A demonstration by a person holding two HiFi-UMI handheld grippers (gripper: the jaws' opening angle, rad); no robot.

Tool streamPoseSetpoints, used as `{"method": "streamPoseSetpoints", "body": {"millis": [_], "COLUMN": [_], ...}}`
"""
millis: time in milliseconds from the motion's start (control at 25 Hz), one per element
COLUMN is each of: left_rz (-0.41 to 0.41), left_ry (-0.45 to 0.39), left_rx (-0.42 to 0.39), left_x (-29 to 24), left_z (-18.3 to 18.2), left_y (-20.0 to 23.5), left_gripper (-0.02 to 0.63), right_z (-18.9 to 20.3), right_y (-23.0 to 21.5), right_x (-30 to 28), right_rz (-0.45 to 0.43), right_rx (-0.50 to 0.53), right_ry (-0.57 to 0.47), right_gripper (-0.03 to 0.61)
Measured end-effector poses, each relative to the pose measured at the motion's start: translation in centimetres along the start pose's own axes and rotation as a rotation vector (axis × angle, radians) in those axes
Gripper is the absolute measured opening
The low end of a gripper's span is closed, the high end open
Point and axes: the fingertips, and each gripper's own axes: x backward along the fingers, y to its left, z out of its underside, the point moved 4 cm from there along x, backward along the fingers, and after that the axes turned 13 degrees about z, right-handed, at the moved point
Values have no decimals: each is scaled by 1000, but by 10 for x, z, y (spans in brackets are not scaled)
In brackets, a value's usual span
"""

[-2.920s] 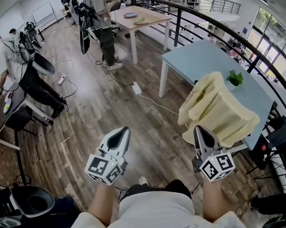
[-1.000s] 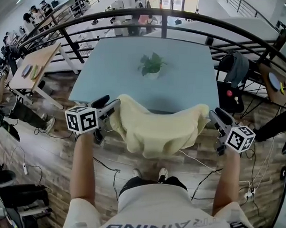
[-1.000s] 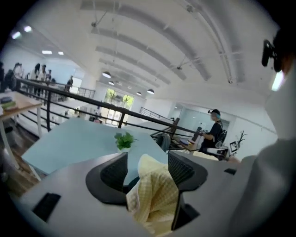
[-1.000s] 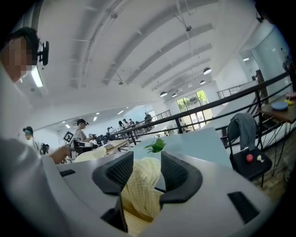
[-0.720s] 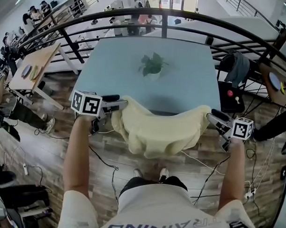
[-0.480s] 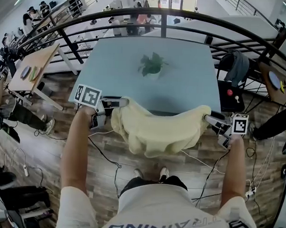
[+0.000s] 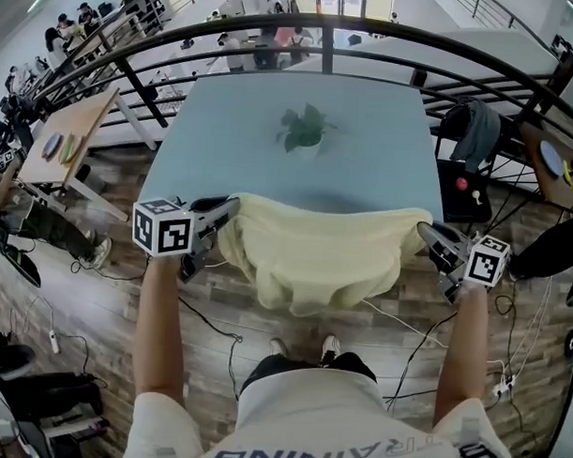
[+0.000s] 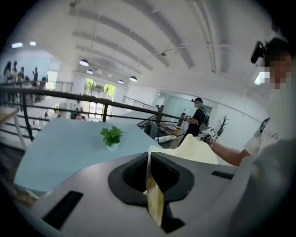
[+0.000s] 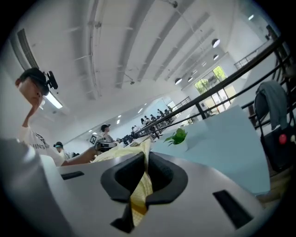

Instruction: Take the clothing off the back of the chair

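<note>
Left tool (image 7: pixel 233 205) and right tool (image 7: pixel 422 230), jaws just closed, pinch the pale-yellow fabric garment (image 7: pixel 309 257) at its left and right ends; it looks soft, light and floppy.

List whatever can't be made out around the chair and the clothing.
- Chair: head view, entirely covered by the yellow clothing.
- Clothing's hanging part: both gripper views, blocked by the left hand-held gripper and right hand-held gripper themselves.
- Things on the wooden table: head view, too small.
</note>
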Motion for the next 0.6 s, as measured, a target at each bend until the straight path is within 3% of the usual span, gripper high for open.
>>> {"method": "streamPoseSetpoints", "body": {"millis": [200, 360, 600], "left_rz": [-250, -384, -550], "left_ry": [-159, -324, -447], "left_rx": [-170, -162, -219], "left_x": [27, 39, 54], "left_z": [-7, 1, 6], "left_y": [-41, -69, -108], "left_gripper": [43, 41, 41], "right_z": [-20, -21, -32], "right_y": [20, 28, 41], "right_x": [15, 21, 24], "right_rz": [150, 231, 201], "right_rx": [70, 137, 137], "right_ry": [-163, -278, -339], "right_gripper": [35, 35, 35]}}
